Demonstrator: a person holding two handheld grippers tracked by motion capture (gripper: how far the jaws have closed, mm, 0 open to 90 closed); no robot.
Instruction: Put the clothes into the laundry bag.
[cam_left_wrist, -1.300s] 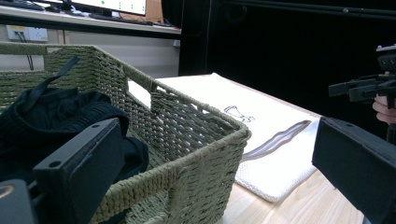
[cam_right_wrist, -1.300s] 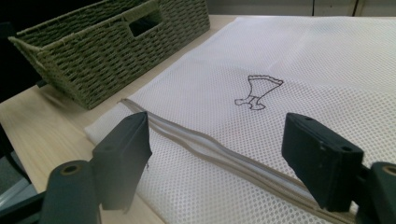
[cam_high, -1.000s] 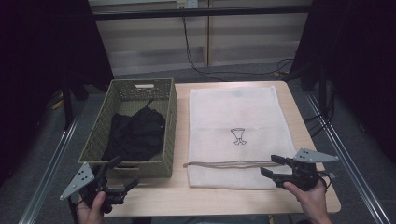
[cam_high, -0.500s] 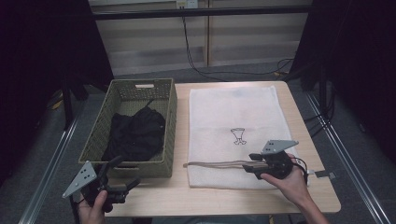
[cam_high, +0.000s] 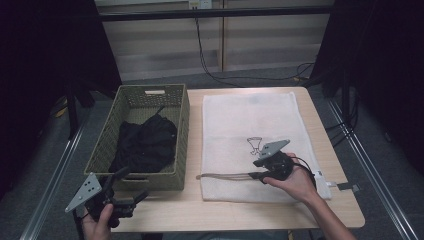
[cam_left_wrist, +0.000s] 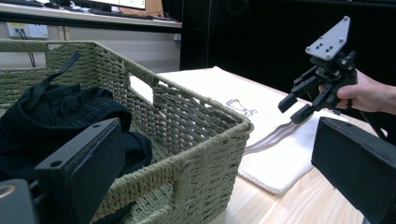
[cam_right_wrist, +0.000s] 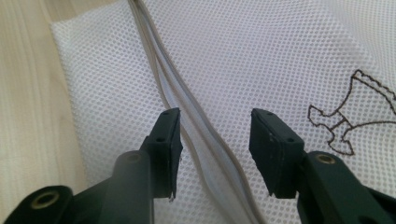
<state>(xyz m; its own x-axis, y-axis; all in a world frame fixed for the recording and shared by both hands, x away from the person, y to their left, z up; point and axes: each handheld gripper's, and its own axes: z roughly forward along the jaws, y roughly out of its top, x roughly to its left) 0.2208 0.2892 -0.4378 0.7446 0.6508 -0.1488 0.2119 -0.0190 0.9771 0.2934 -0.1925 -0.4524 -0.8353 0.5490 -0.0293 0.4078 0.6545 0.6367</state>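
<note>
- The right gripper (cam_high: 256, 175) is over the near part of a white mesh bag (cam_high: 250, 125); a grey cord (cam_high: 225, 176) runs left from its tip.
- The left gripper (cam_high: 131, 187) is at the near table (cam_high: 240, 212) edge, jaws apart.
- Just beyond it stands a green basket (cam_high: 176, 131) with black cloth (cam_high: 145, 145) inside.

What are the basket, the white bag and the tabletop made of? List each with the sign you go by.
Basket: woven fibre, perhaps seagrass or paper cord, matte olive green; twisted strands and a braided rim show.
White bag: fine mesh, likely synthetic; a regular grid of tiny holes, with a grey zipper-like strip across it.
Tabletop: pale wood or wood-look laminate, smooth; faint grain lines run along it.
</note>
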